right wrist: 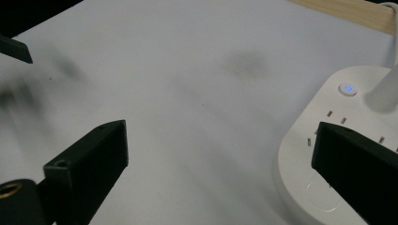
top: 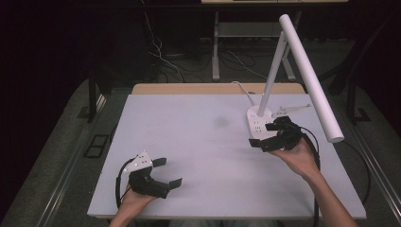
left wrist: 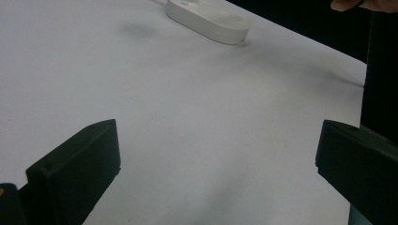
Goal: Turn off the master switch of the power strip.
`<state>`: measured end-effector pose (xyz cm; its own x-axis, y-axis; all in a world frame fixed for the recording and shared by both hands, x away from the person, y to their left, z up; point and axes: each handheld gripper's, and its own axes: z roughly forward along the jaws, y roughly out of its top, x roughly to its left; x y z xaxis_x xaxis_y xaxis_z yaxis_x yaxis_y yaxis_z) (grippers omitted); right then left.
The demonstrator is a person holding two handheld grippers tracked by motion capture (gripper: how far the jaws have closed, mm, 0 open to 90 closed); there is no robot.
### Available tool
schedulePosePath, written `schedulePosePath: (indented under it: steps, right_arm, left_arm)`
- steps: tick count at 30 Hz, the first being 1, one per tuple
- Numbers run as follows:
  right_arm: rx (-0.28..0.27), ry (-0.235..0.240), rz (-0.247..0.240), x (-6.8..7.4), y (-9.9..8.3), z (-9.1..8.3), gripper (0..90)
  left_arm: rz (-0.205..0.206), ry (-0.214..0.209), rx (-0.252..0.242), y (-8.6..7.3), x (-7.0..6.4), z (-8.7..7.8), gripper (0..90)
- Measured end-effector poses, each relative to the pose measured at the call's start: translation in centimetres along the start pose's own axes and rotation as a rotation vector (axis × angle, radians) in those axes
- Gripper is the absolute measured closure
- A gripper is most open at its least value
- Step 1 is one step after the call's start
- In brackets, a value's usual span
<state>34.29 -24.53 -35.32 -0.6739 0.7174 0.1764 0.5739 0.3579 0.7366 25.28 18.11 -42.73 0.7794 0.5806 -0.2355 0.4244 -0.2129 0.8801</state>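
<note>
Right gripper (top: 270, 137), jaws spread, sits at the lamp base (top: 259, 124) right of centre, possibly touching; left gripper (top: 166, 174) gapes at lower left.

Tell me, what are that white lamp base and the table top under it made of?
The lamp base looks like smooth moulded plastic, faintly glossy, with socket slots and a small blue-lit button. The table top appears to be a matte white sheet, smudged grey in places, laid over a wooden board whose tan edge shows at the far side.

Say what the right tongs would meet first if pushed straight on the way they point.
Probably the white lamp base: one jaw of the right tongs already overlaps its near edge, the other faces bare table.
</note>
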Motion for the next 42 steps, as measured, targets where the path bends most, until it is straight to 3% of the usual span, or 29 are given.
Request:
schedulePosePath:
  steps: [21,36,42]
  right_arm:
    - [0.055,-0.026,-0.025,-0.5,2.8,2.6,3.3]
    - [0.109,-0.085,-0.046,-1.6,3.9,4.5,3.6]
    - [0.116,-0.110,-0.047,-2.4,4.3,4.8,7.9]
  left_arm:
    - [-0.003,0.001,-0.001,0.0,0.1,-0.1,0.0]
    - [0.005,-0.004,0.010,0.0,0.2,-0.1,0.0]
    - [0.005,-0.004,0.010,0.0,0.2,-0.1,0.0]
